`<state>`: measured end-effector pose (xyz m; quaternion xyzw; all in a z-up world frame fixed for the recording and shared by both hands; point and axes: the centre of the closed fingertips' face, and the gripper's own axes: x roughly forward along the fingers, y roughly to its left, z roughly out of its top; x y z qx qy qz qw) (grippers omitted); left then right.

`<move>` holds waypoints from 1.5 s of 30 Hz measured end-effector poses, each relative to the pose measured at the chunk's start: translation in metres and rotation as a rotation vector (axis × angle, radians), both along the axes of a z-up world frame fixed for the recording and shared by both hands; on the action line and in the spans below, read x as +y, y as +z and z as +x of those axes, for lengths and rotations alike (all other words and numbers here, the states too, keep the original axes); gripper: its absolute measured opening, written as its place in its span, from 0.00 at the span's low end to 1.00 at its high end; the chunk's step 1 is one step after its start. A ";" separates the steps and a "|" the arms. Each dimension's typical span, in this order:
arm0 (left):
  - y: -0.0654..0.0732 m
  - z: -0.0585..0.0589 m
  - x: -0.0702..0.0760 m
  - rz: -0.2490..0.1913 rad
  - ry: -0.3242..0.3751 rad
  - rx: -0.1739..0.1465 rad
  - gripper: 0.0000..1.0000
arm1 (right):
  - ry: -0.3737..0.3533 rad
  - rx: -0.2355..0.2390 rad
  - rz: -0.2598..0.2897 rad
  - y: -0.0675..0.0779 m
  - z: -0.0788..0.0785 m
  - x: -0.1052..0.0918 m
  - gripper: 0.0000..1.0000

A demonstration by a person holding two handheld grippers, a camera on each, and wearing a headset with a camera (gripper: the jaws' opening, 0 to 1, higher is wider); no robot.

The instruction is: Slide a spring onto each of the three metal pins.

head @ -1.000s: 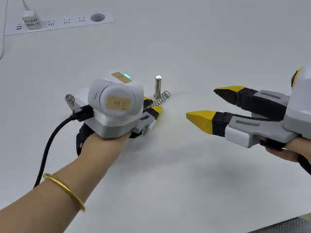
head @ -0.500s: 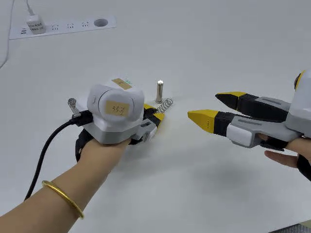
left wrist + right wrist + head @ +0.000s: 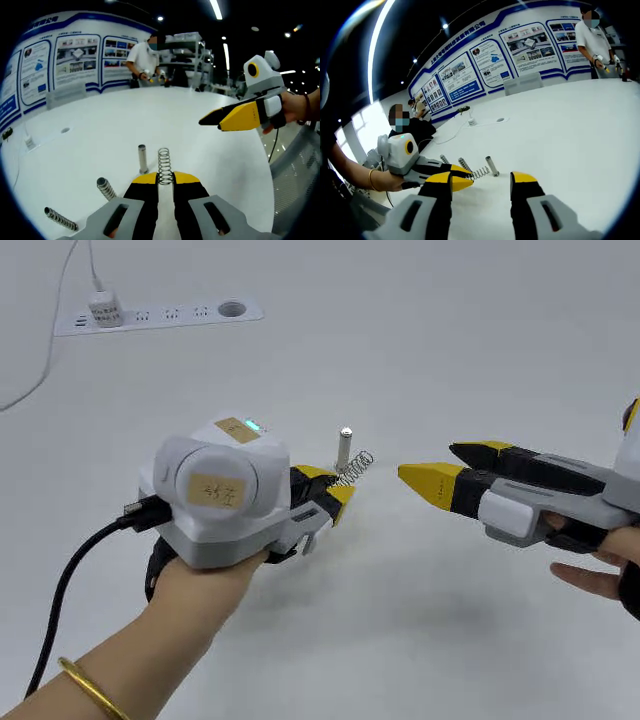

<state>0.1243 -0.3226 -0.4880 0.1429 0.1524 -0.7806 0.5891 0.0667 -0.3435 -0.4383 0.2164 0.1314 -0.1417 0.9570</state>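
Yellow-tipped and grey-bodied, the left gripper (image 3: 338, 492) sits nearest, low over the white tabletop (image 3: 400, 640). Its jaws are pinched together on the lower end of a small coiled steel spring (image 3: 357, 464), and the rest of the coil juts free beyond the tips.

Over the last second very little has altered between them. The whole scene has slid in the head view because the head moved, yet the spring stays slanted just beside the short bare metal pin (image 3: 345, 445) rather than above it. Its free end has not come over the pin's top, so threading has not started.

In the left gripper view, two other pins (image 3: 105, 186) to the side already look wrapped in coils. By my reckoning this is the last one.

Past the pin, the right gripper (image 3: 440, 462) hangs in the air with its jaws apart and nothing between them. It seems a touch nearer the spring's free end than before, perhaps ready to steady or steer it.

Far back lies a white power strip (image 3: 160, 316).
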 end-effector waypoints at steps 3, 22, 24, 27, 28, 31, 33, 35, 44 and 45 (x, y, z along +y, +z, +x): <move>0.013 -0.003 0.002 -0.041 -0.008 0.020 0.09 | 0.006 -0.040 0.035 0.006 0.005 0.003 0.45; 0.067 -0.001 0.029 -0.198 0.001 0.093 0.09 | 0.068 -0.224 0.292 0.036 0.034 0.024 0.30; 0.071 -0.003 0.031 -0.213 -0.009 0.097 0.09 | 0.077 -0.223 0.310 0.035 0.036 0.026 0.29; 0.073 -0.005 0.034 -0.217 -0.021 0.099 0.10 | 0.099 -0.241 0.338 0.039 0.039 0.031 0.27; 0.074 -0.004 0.035 -0.221 -0.021 0.094 0.10 | 0.104 -0.250 0.351 0.040 0.041 0.032 0.27; 0.081 -0.006 0.038 -0.246 -0.031 0.105 0.10 | 0.126 -0.271 0.401 0.043 0.045 0.038 0.25; 0.085 -0.008 0.040 -0.260 -0.043 0.109 0.10 | 0.133 -0.276 0.406 0.044 0.046 0.040 0.24; 0.089 -0.010 0.042 -0.269 -0.052 0.109 0.10 | 0.142 -0.300 0.426 0.048 0.048 0.043 0.20; 0.100 -0.013 0.049 -0.303 -0.076 0.115 0.10 | 0.183 -0.363 0.527 0.058 0.050 0.054 0.12; 0.101 -0.014 0.050 -0.304 -0.080 0.111 0.10 | 0.187 -0.363 0.529 0.058 0.050 0.054 0.12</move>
